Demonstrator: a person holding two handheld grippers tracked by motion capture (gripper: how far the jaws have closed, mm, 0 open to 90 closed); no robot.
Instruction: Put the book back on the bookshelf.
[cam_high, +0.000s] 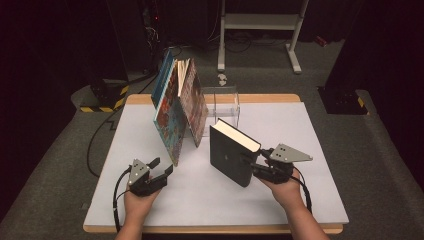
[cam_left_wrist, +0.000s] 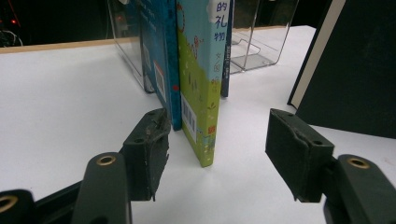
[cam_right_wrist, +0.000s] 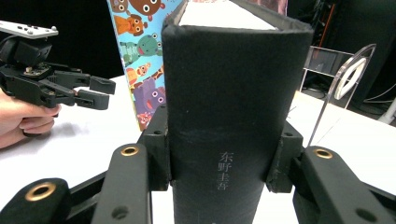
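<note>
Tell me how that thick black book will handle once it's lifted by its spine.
The black book looks stiff and fairly heavy. Gripped only at the spine by the right gripper, it may sag open or tip. Its cloth-like cover probably resists slipping.

Bare bench (cam_left_wrist: 70, 93) is lying open left of the left gripper's (cam_left_wrist: 217, 156) jaws; ahead, leaning picture books (cam_left_wrist: 198, 84) are blocking, and the black book (cam_left_wrist: 355, 65) is crowding their right.

A: What are both hands carrying?
B: Black two-jaw tools: the left gripper (cam_high: 164, 166) is trailing a black cable, the right gripper (cam_high: 251, 164) is wearing a grey three-cornered plate with screws.
A: Sleeves?
B: Forearms are showing bare.
</note>
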